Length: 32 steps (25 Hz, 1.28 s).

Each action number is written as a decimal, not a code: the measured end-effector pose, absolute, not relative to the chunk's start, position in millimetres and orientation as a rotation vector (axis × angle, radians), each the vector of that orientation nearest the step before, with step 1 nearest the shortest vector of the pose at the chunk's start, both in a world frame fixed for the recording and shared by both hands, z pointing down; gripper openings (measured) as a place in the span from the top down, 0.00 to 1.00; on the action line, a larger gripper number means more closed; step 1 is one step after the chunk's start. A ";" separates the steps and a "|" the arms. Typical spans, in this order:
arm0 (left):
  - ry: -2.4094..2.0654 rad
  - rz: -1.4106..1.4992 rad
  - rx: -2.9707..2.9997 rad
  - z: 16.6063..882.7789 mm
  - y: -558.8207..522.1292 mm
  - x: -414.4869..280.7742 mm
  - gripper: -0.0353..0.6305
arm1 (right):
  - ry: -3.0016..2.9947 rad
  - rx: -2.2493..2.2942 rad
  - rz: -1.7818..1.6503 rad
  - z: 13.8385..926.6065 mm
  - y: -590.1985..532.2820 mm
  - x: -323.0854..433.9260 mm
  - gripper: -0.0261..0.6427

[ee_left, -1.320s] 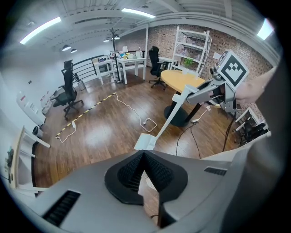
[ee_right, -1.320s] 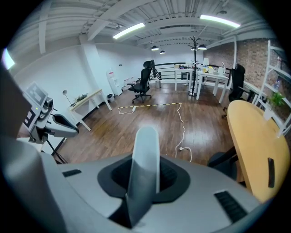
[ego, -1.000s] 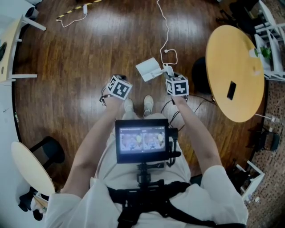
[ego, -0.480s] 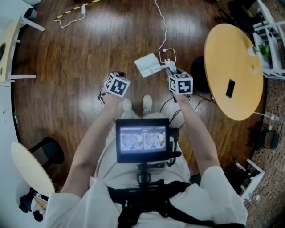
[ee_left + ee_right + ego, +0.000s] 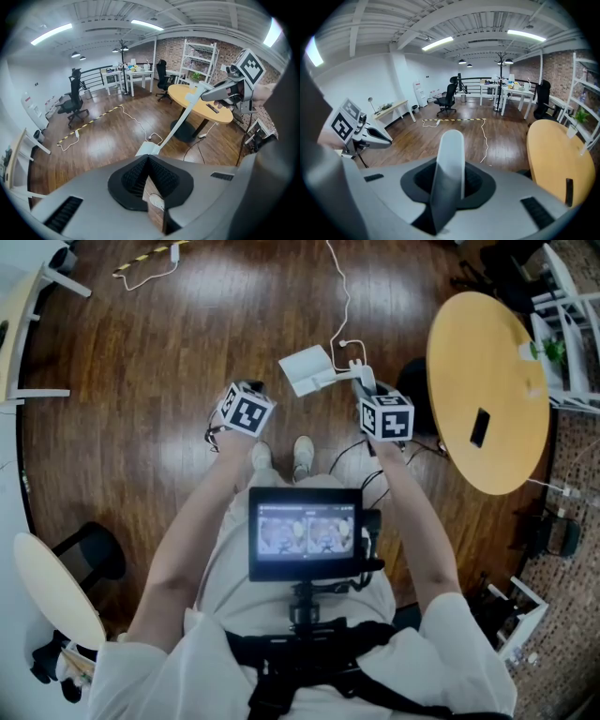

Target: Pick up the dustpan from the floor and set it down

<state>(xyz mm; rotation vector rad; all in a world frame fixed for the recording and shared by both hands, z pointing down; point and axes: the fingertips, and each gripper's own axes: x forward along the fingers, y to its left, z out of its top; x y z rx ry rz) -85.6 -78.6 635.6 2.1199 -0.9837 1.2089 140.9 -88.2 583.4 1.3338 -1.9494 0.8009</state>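
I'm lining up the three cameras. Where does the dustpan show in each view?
Head view: dustpan at upper centre, above the person's shoes.
Left gripper view: dustpan at centre, just beyond the jaws, its handle slanting up to the right.
Right gripper view: only the dustpan handle, lower centre, clamped between the jaws.
Shared landmark: the round yellow table, to the right in every view.

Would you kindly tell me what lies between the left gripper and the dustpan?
Only bare wooden floor, as the head view shows: nothing else separates the left gripper from the white pan of the dustpan.
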 end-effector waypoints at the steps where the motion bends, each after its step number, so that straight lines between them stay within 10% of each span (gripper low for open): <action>1: -0.986 1.207 2.122 634.6 -79.5 -85.1 0.96 | -1.952 1.338 0.801 581.1 -88.5 141.9 0.83; 32: -1.016 1.186 2.138 622.8 -85.1 -91.2 0.95 | -2.013 1.371 0.808 525.5 -80.8 142.8 0.83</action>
